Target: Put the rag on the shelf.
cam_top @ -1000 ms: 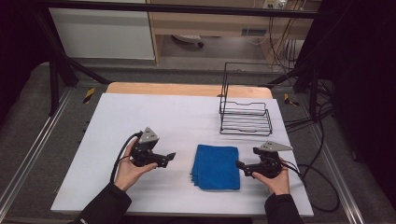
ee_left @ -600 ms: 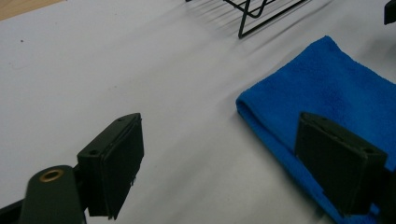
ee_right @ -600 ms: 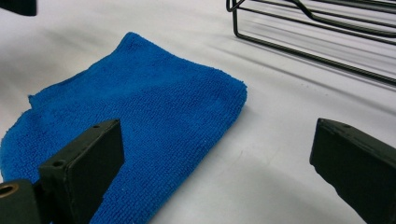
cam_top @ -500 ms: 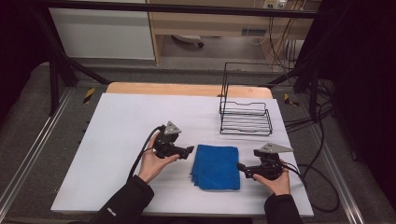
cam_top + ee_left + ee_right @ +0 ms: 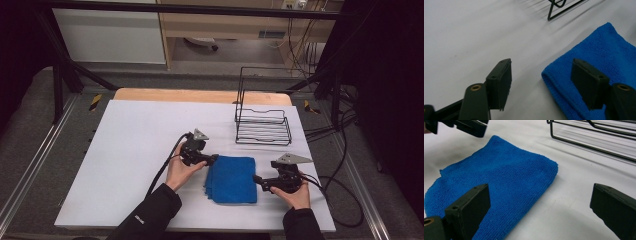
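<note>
Your left gripper (image 5: 214, 160) has its jaws parted, and they have just been closing. In the left gripper view one pad (image 5: 503, 80) hangs over bare table and the other (image 5: 589, 85) over the near corner of the blue cloth (image 5: 604, 65), so that corner lies between the jaws with neither pad pressing on it: released, nothing grasped.

Your right gripper (image 5: 259, 181) also stands released. In the right gripper view its jaws are spread wide: one finger (image 5: 471, 207) is over the cloth's edge and the other (image 5: 614, 207) is over bare table, well apart from the fabric.

The folded blue cloth lies flat on the white table (image 5: 135, 135), near the front edge and between your two grippers. The left gripper is at its far left corner and the right gripper is just beside its right edge.

Beyond the cloth, toward the back right of the table, a black wire rack (image 5: 262, 125) stands upright, apart from the cloth and from both grippers. Cables trail from each gripper toward your sleeves.
</note>
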`<control>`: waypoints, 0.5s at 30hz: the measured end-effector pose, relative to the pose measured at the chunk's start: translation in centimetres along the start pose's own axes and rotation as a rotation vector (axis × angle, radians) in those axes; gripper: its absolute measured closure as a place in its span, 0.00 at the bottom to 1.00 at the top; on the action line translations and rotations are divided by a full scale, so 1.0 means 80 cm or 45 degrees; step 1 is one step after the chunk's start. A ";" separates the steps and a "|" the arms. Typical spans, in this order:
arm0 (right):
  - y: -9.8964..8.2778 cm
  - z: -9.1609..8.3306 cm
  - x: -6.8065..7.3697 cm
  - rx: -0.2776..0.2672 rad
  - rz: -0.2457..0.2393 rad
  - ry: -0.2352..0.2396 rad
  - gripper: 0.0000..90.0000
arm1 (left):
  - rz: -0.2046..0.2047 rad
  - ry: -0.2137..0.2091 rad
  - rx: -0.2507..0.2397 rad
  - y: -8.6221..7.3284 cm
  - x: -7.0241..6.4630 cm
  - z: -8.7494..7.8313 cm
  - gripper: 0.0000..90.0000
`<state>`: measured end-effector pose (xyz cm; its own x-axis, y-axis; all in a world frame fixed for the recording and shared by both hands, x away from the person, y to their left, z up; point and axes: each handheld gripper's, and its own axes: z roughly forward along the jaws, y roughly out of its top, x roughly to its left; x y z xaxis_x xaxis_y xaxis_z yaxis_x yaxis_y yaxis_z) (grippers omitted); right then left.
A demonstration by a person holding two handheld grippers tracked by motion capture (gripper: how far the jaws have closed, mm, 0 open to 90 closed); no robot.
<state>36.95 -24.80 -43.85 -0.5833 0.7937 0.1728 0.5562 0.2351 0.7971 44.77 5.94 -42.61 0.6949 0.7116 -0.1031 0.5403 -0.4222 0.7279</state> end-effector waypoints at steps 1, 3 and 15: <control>0.000 0.000 0.000 0.003 -0.002 0.000 0.04 | -0.006 -0.009 0.002 0.000 0.000 0.003 0.40; 0.000 0.001 0.000 0.007 -0.006 0.001 0.04 | -0.013 -0.016 0.009 0.000 -0.001 0.008 0.44; 0.001 0.003 -0.002 0.031 -0.001 0.015 0.05 | -0.003 -0.059 0.090 -0.006 -0.003 0.027 0.66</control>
<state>37.24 -24.73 -43.97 -0.5903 0.7871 0.1791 0.5700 0.2493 0.7829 45.38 4.74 -44.42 0.7142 0.6864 -0.1371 0.5728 -0.4604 0.6782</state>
